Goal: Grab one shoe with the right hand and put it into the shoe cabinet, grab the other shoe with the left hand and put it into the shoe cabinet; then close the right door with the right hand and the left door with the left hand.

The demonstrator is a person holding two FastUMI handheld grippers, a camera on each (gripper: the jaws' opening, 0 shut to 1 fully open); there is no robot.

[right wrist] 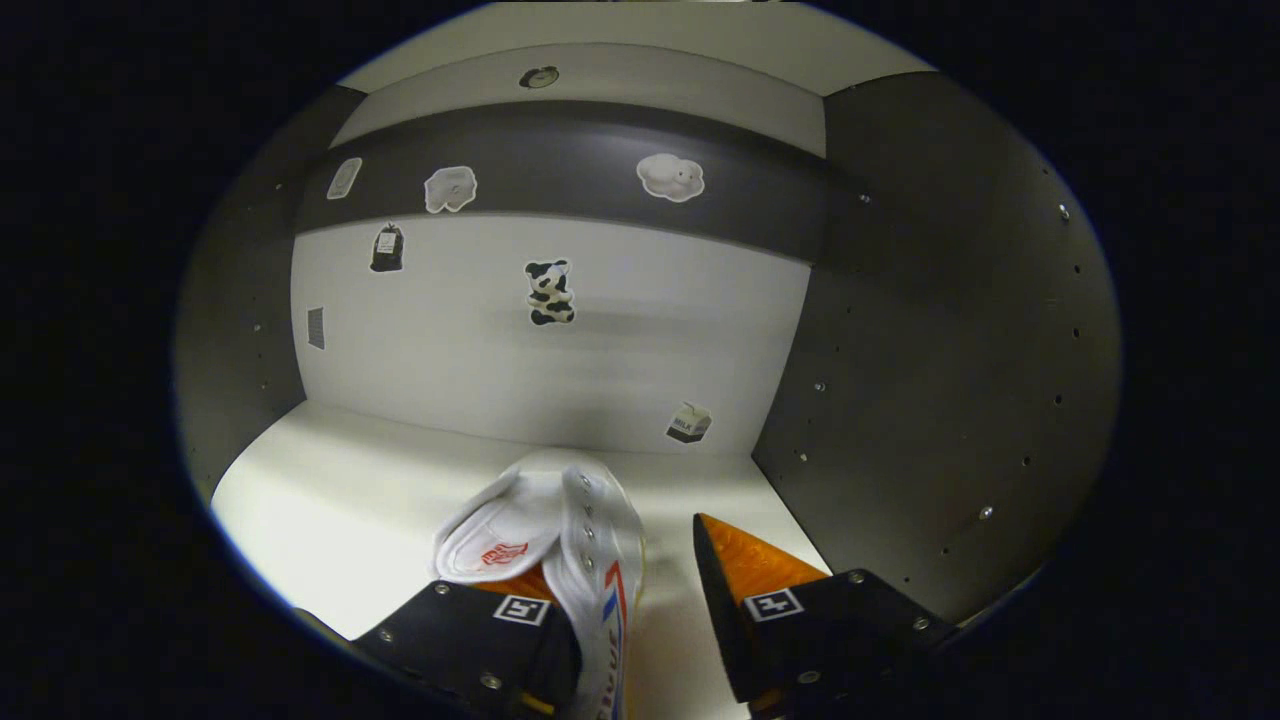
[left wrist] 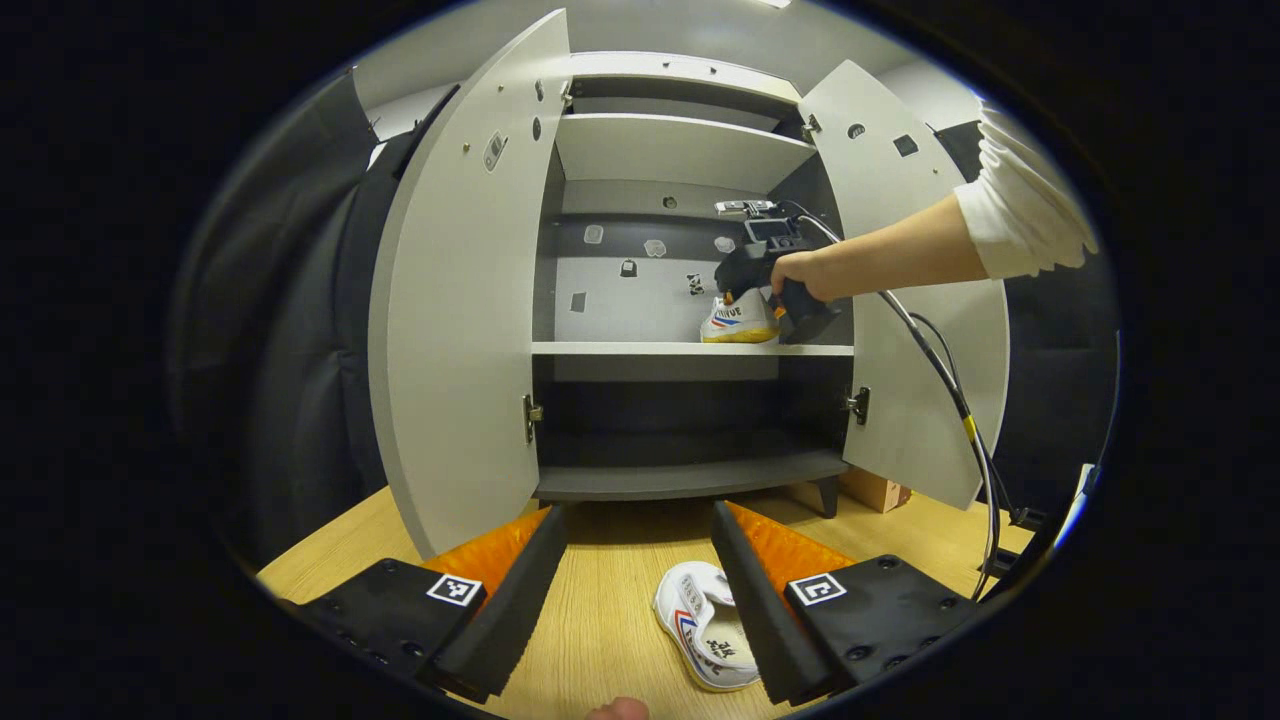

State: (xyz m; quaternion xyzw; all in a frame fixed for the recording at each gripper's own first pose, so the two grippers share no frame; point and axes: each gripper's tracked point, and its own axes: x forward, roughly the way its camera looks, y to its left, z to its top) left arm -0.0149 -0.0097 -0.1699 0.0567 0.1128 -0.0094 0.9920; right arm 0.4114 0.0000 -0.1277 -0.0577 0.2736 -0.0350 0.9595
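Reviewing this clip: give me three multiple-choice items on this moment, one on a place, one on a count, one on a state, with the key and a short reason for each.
1. Where is the shoe that the right gripper has carried?
A. on the middle shelf of the cabinet
B. on the cabinet's bottom shelf
C. on top of the cabinet

2. How many shoes lie on the wooden floor?
A. none
B. one
C. two

3. How do the cabinet doors stand?
A. both shut
B. left one shut
C. both open

Key: 1 A, the shoe on the shelf rests on the middle shelf. 2 B, one shoe on the floor lies before the left gripper. 3 C, the left door and right door are swung wide.
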